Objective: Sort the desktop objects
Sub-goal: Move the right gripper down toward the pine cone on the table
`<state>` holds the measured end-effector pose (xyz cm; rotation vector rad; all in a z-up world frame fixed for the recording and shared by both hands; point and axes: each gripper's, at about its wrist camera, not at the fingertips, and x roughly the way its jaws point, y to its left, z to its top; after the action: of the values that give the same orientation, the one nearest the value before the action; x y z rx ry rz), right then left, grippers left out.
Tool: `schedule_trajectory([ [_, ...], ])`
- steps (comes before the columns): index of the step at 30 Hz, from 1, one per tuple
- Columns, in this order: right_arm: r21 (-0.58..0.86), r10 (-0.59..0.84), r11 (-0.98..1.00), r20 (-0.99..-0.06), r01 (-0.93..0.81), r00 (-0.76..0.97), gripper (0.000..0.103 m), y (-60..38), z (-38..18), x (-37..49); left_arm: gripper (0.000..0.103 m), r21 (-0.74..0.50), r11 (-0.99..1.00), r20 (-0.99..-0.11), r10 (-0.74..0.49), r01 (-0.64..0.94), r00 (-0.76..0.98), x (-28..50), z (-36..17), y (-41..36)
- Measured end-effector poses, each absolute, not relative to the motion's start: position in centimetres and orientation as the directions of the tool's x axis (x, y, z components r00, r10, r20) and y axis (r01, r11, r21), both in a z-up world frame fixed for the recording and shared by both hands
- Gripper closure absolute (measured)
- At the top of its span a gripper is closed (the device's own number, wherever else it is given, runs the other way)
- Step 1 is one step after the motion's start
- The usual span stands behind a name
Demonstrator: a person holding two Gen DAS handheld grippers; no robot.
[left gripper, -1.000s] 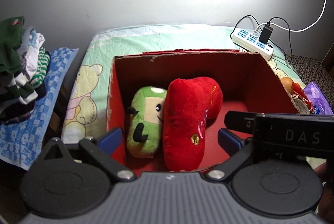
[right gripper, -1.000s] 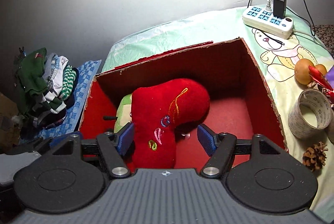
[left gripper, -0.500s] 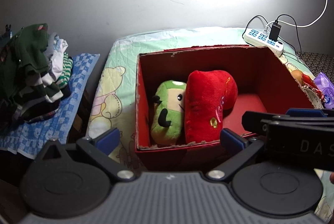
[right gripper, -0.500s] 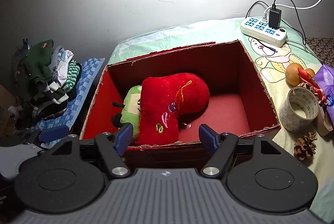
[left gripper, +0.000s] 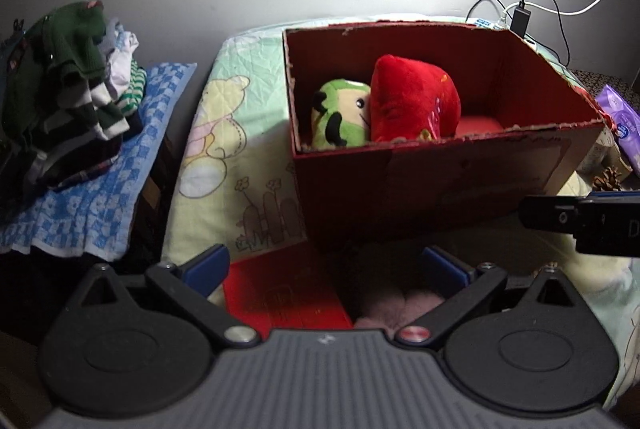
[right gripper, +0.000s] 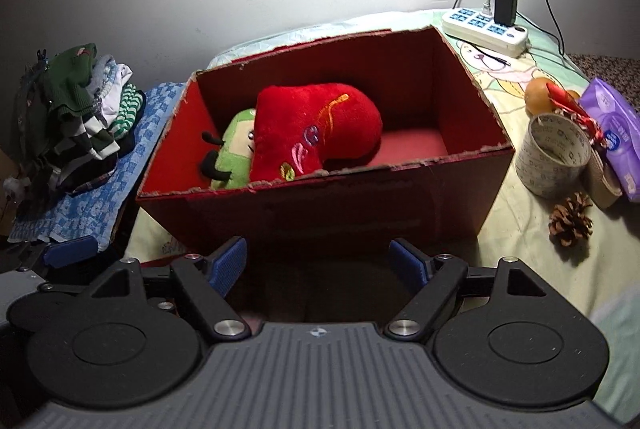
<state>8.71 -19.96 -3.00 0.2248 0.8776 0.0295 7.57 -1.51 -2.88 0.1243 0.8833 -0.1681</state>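
A red cardboard box [left gripper: 472,149] [right gripper: 360,205] stands on the bear-print sheet. Inside lie a red plush stocking [left gripper: 412,101] [right gripper: 312,133] and a green plush toy [left gripper: 340,117] [right gripper: 232,153], side by side. My left gripper [left gripper: 326,267] is open in front of the box, above a red flat piece [left gripper: 280,293] and something pink [left gripper: 396,303]. My right gripper [right gripper: 320,261] hangs before the box's front wall, its jaws opening with nothing between them. In the left wrist view its black finger [left gripper: 580,221] shows at the right edge.
Right of the box sit a tape roll [right gripper: 552,161], a pine cone [right gripper: 570,219], an orange [right gripper: 540,97] and a purple tissue pack [right gripper: 616,133]. A power strip [right gripper: 484,31] lies at the back. Folded clothes [right gripper: 76,117] are piled on a blue checked cloth [left gripper: 96,189] at left.
Both grippers have drawn back out of the box toward the near side and now hang in front of its wall. The right jaws have spread wider. The plush toys stay in the box.
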Motion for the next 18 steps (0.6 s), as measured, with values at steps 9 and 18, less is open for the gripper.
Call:
schedule_trajectory([
  [9, 0.200, 0.074, 0.966, -0.821, 0.166, 0.566, 0.026, -22.8, -6.7, 4.9, 0.002, -0.136, 0.932, -0.817, -0.298, 0.336, 0.495, 3.8, -5.7, -0.7],
  [18, 0.210, 0.096, 0.963, -0.854, 0.169, 0.512, 0.030, -24.6, -8.3, 5.2, 0.002, -0.147, 0.888, -0.772, -0.378, 0.436, 0.511, 3.0, -5.6, -6.2],
])
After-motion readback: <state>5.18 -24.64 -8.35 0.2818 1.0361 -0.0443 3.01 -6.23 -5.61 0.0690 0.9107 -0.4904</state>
